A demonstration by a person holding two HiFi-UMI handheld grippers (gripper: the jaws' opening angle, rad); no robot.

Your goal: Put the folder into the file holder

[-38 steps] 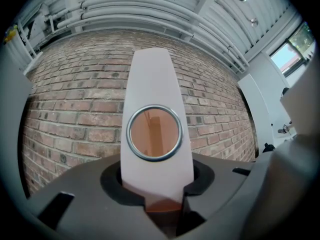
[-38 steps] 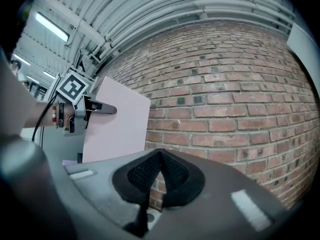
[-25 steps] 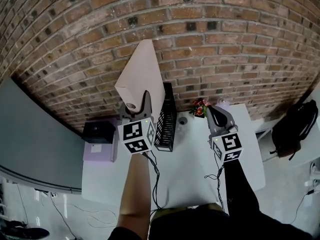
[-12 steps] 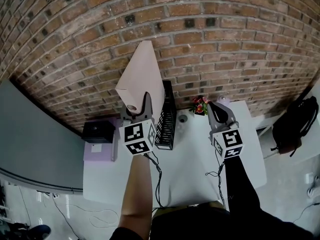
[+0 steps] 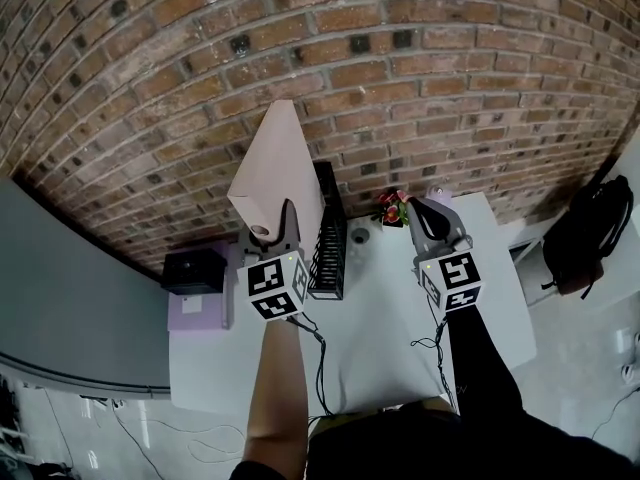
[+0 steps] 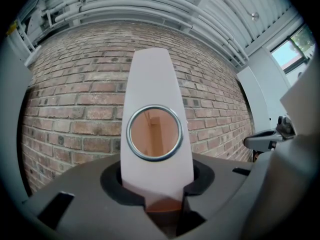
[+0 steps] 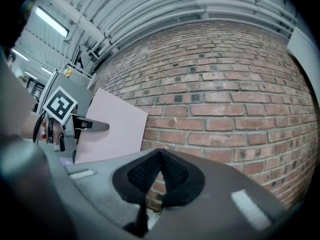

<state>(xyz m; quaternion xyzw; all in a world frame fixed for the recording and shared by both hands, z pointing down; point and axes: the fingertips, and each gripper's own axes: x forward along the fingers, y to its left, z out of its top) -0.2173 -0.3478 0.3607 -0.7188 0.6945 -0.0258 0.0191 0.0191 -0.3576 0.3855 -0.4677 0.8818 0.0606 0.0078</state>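
A pale pink folder stands upright in front of the brick wall, with my left gripper shut on its lower spine. In the left gripper view the spine rises between the jaws, with its metal-ringed finger hole just above them. A black mesh file holder stands on the white table directly right of the folder. My right gripper hovers further right, shut and holding nothing; its pads meet. The right gripper view shows the folder and left gripper at the left.
Red flowers and a small round cup sit between the file holder and my right gripper. A black box rests on a purple unit at the table's left. A black backpack lies on the floor, right.
My left gripper and the folder have sunk a little, still beside the file holder. The right gripper has stayed where it was.
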